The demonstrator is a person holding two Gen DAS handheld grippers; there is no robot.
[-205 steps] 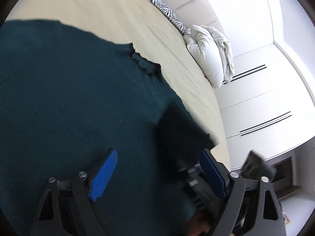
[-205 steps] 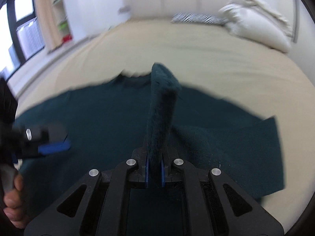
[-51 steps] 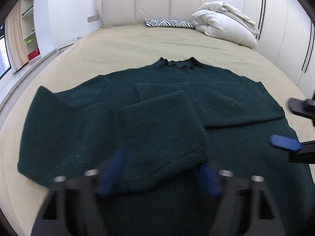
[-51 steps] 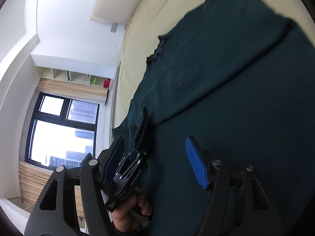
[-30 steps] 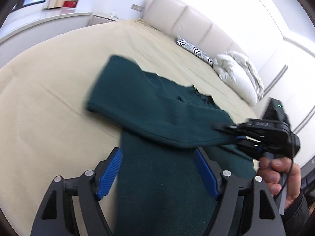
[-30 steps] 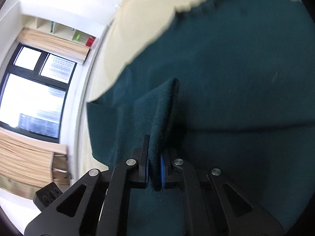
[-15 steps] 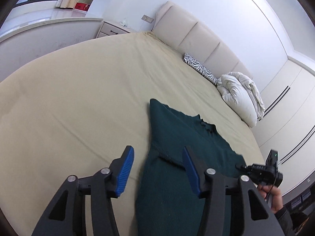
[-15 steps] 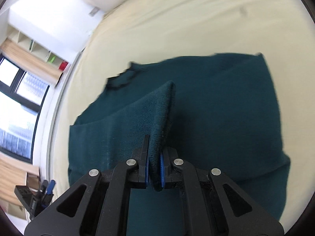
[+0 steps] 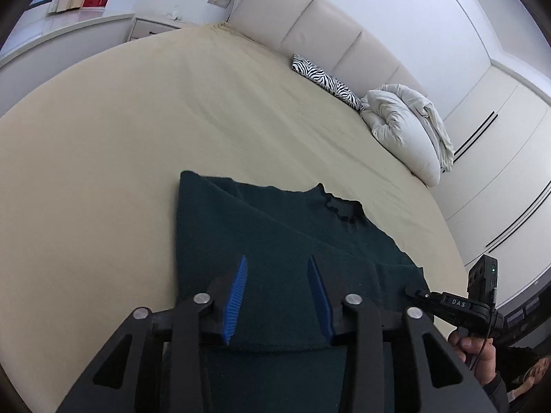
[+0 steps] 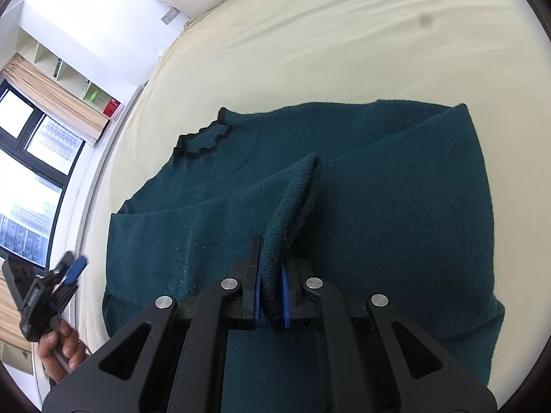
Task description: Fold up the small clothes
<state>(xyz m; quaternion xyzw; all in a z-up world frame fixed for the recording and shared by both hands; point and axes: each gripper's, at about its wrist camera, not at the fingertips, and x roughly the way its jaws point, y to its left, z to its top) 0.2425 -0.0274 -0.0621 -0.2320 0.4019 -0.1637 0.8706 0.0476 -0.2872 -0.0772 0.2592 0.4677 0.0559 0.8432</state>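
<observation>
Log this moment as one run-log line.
stage: folding sweater on bed | right claw: shut on sleeve cuff, lifted | left claw: open, jaws just closing, over sweater, nothing gripped

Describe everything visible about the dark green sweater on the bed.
The sweater is a dark teal-green knit with a frilled, darker-edged collar. It lies flat on the beige bed, both sides already folded inward over the body. The right tool is shut on a raised fold of the fabric near the middle. The left tool, whose jaws have just been closing, hovers over the sweater with nothing gripped.
</observation>
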